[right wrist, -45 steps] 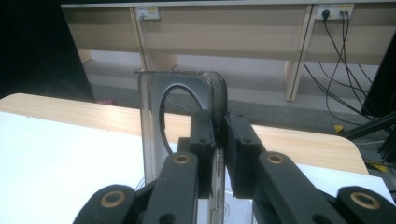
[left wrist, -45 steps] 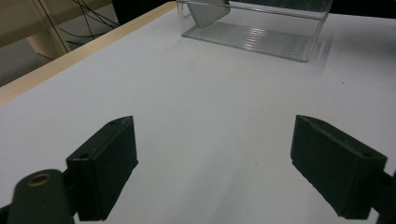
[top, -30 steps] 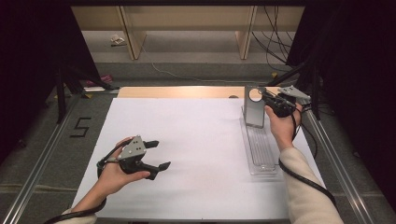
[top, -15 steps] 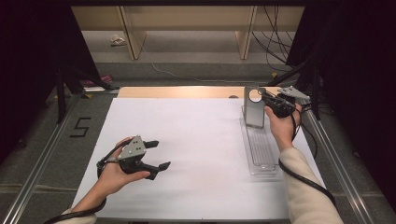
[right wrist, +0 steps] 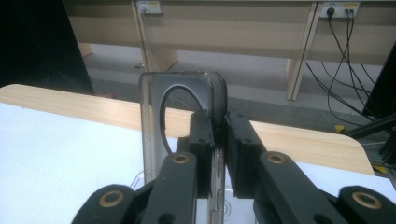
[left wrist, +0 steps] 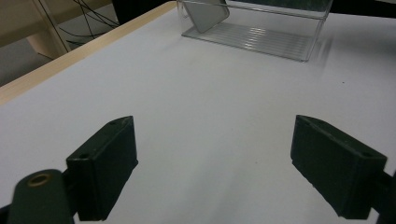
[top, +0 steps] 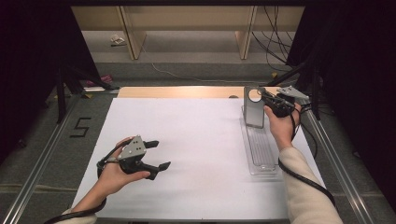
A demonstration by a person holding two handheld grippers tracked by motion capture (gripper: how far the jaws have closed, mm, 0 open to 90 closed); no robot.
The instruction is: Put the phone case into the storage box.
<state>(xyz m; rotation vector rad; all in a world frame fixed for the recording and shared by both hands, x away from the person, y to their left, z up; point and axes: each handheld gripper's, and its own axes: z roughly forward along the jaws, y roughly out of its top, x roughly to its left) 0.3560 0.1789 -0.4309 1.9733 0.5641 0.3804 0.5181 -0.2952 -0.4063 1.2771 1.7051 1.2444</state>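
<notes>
Compared with the earlier frames, almost nothing has changed: both hands and both grippers stay where they were one second ago.

The right gripper (top: 267, 99) is at the far right part of the table (top: 196, 140), over the far end of a clear tray (top: 259, 154). Its jaws are pressed on the edge of a grey plate (top: 254, 108) that stands upright at the far end of the tray. In the right gripper view the right gripper (right wrist: 218, 140) pinches the plate (right wrist: 154, 126) at its right edge, and the plate has a round hole near the top. The plate stood in the same position before, so it has not been lifted or tilted in this time.

The left gripper (top: 158, 155) rests in the left hand (top: 114, 172) at the near left part of the table, well apart from the tray. Its jaws are spread wide and hold nothing. In the left gripper view, the left gripper (left wrist: 215, 172) has the white table surface (left wrist: 201, 107) between the two jaws, and the tray (left wrist: 261, 39) with the plate (left wrist: 208, 14) is seen far ahead.

The tray lies flat along the right side of the table, as before.
</notes>
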